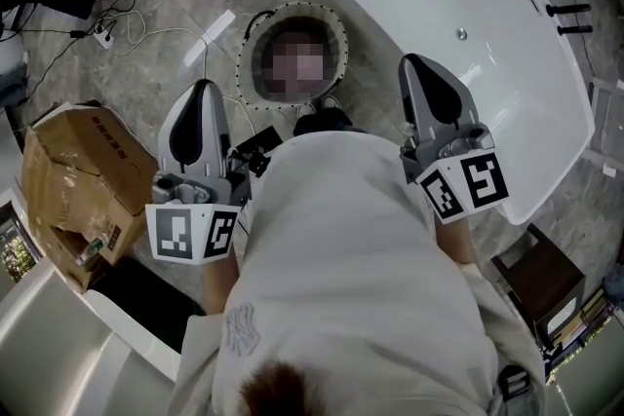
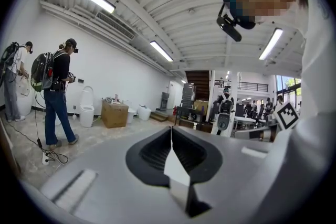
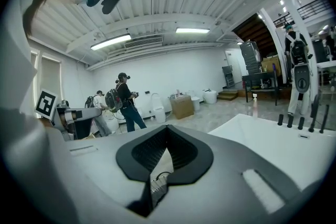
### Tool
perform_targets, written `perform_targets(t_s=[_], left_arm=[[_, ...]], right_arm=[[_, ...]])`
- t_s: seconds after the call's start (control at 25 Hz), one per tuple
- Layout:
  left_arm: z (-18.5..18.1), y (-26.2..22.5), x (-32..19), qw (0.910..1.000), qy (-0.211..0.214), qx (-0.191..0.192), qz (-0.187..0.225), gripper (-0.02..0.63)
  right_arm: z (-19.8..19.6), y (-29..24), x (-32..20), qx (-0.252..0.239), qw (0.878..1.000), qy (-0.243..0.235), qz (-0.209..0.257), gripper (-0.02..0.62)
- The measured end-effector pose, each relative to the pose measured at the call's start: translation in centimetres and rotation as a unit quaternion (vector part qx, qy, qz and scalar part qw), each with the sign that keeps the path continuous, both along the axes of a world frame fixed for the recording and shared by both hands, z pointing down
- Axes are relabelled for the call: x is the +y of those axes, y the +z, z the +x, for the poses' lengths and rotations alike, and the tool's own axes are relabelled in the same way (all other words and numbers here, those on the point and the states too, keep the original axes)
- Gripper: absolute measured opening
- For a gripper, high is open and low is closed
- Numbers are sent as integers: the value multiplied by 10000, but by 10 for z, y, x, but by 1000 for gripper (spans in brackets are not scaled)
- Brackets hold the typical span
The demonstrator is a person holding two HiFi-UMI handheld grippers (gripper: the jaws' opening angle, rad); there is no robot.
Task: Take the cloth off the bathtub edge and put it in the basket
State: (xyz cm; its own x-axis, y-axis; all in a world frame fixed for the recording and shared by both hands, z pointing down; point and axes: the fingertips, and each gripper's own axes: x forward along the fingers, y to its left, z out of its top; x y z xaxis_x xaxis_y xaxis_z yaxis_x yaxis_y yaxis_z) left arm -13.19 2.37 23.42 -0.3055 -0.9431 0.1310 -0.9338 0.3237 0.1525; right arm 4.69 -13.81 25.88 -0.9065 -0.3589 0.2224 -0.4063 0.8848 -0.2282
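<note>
The head camera looks steeply down from above the person, close over the white shirt [image 1: 341, 258], with the bathtub [image 1: 546, 112] at the right. Each other camera rides on its tongs and looks almost level along the jaws, very near them. The left tongs [image 2: 171, 129] and the right tongs [image 3: 167, 128] both face the far white wall [image 2: 121, 71], so these two views share the person with a backpack [image 2: 56, 86] and the cardboard box [image 2: 114, 114]. The bathtub shows also in the right gripper view.
</note>
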Motion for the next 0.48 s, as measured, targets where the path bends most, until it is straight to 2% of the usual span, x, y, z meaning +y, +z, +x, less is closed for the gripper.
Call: perform_targets(t_s=[0.48], left_arm=[[-2, -1, -1, 10000, -22, 14, 41, 49]], right_arm=[[-5, 1, 3, 46, 9999, -90, -28, -2]])
